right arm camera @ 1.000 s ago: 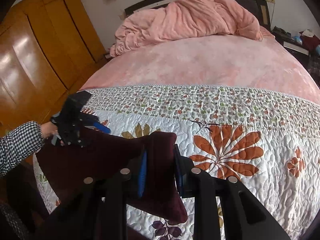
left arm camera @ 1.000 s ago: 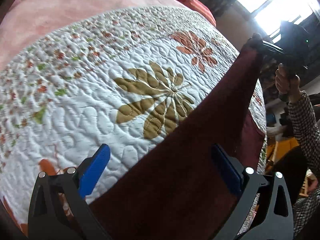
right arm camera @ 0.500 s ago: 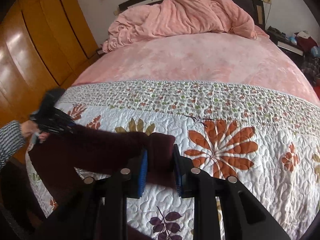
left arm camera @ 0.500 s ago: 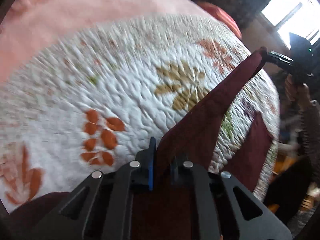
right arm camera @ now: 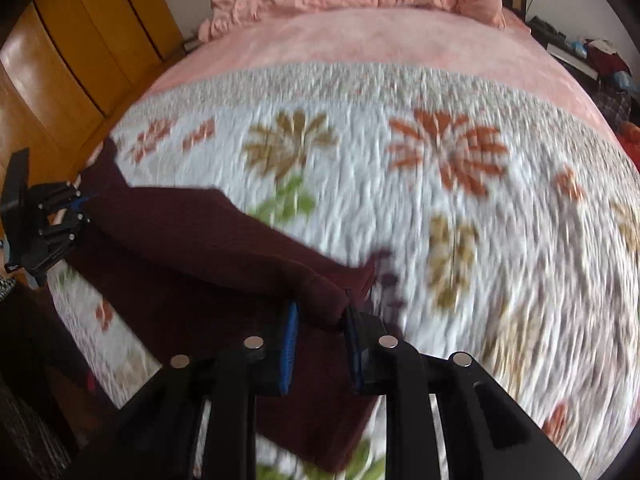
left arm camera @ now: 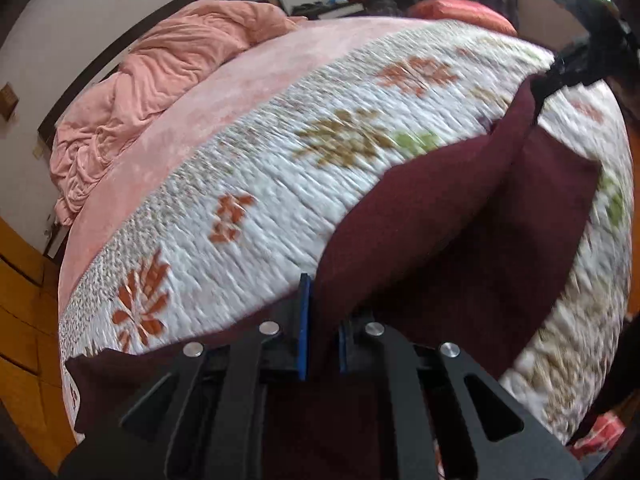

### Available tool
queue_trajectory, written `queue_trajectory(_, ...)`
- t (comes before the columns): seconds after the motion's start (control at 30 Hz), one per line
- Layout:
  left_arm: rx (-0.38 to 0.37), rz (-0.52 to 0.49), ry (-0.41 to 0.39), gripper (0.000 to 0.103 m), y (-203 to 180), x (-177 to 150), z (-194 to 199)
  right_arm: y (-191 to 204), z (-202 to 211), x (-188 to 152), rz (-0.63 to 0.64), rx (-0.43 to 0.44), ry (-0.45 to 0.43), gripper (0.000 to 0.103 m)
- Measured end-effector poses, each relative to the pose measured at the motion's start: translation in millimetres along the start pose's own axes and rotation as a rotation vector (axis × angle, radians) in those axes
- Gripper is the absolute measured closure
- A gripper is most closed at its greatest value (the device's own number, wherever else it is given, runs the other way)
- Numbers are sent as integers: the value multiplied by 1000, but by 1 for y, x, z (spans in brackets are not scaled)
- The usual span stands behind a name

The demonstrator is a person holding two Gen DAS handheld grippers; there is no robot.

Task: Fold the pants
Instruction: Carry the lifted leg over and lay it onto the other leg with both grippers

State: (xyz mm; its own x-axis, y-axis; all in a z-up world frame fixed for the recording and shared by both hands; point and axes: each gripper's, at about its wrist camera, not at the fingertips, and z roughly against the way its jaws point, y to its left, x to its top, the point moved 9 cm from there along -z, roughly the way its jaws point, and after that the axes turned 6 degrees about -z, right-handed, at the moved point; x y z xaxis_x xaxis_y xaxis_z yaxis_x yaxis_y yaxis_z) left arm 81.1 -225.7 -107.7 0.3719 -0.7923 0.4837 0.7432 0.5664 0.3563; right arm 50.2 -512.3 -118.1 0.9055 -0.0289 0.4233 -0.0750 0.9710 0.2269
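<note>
Holding pants [left arm camera: 460,232] stretched over quilt [left arm camera: 256,200], near its foot edge | left gripper [left arm camera: 320,332] clamped on cloth; right gripper [right arm camera: 320,340] clamped on opposite corner | we keep tension even, lower both corners level, avoid creases.

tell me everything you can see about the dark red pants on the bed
The pants are dark maroon, a thick textured fabric that looks like knit or fleece. They are stretched between the two grippers over the floral quilt, partly lifted, with lower layers sagging onto it. The left gripper is shut on one end and the right gripper is shut on a bunched edge at the other. A long fold runs along the span. Motion blur hides seams, waistband and pockets.
</note>
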Motion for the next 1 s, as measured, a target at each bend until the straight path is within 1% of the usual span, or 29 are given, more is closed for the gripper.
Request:
queue_trajectory(0.07,6,-37,8,94,-22,-14,1,0,2,-25,-12,-8,17,82)
queue_trajectory(0.13,23,-73,11,94,-41,-26,4,-1,1,-43,-10,-23,36,82)
queue_trajectory(0.2,23,-109,37,93,-62,-39,0,-1,-3,-58,-6,-34,64,82)
queue_trajectory(0.27,16,-124,66,93,-76,-51,-10,0,-11,-73,36,-69,116,82)
queue_trajectory(0.37,45,-171,79,93,-86,-62,-21,1,-24,-94,99,-127,188,82)
queue_trajectory(0.43,44,-164,72,93,-86,-62,-22,1,-23,-98,115,-145,191,83)
queue_trajectory(0.53,11,-124,58,93,-86,-56,-19,-4,-7,-95,81,-144,150,83)
queue_trajectory(0.63,-20,-112,33,93,-91,-49,-15,-11,4,-96,48,-145,124,83)
queue_trajectory(0.7,-35,-106,47,93,-98,-49,-20,-15,2,-97,36,-146,137,83)
queue_trajectory(0.73,-32,-115,48,92,-101,-50,-22,-17,-5,-104,39,-151,183,83)
queue_trajectory(0.77,-24,-129,45,92,-104,-52,-25,-14,-10,-104,56,-163,204,81)
queue_trajectory(0.8,-24,-132,42,92,-105,-53,-26,-10,-13,-106,78,-170,228,72)
queue_trajectory(0.83,-31,-128,37,92,-104,-53,-26,-6,-13,-106,92,-176,247,52)
queue_trajectory(0.87,-44,-112,37,91,-103,-53,-26,-2,-8,-102,84,-159,237,43)
queue_trajectory(0.9,-57,-93,40,91,-101,-52,-25,5,1,-94,70,-114,197,42)
queue_trajectory(0.97,-86,-53,48,91,-99,-52,-26,14,20,-75,39,-63,121,42)
queue_trajectory(1.0,-99,-33,52,90,-98,-51,-26,22,34,-61,13,-31,68,42)
